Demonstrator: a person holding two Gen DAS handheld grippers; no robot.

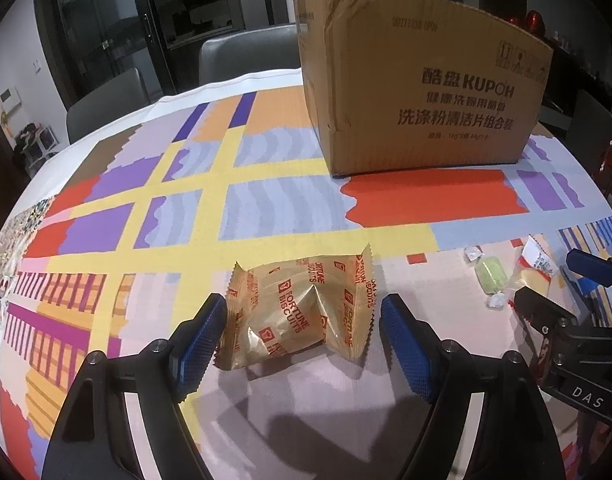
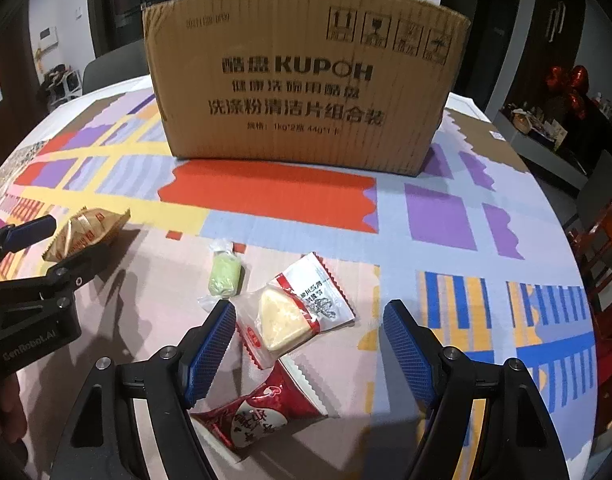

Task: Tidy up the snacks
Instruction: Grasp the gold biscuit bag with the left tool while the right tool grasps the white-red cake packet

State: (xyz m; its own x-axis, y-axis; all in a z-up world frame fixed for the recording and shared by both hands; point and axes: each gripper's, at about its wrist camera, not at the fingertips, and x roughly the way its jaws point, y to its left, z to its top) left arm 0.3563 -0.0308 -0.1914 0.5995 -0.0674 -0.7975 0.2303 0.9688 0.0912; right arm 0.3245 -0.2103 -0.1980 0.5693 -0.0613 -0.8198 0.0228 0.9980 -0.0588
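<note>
Blue-padded left claw [image 1: 302,336] spread astride fortune biscuit packet [image 1: 298,316] | right claw [image 2: 306,340] spread over white wafer packet [image 2: 294,312] | close on packet middles, then lift to cardboard box [image 2: 302,92]

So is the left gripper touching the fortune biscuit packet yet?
Cannot tell. In the left wrist view the left gripper is open around the fortune biscuit packet; its left pad meets the wrapper's edge with no clear gap.

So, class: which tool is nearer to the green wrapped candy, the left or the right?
Right. The right tool has its open fingers just in front of the green candy, over the neighbouring cake packet. The left tool is further off, straddling the fortune biscuit packet.
</note>
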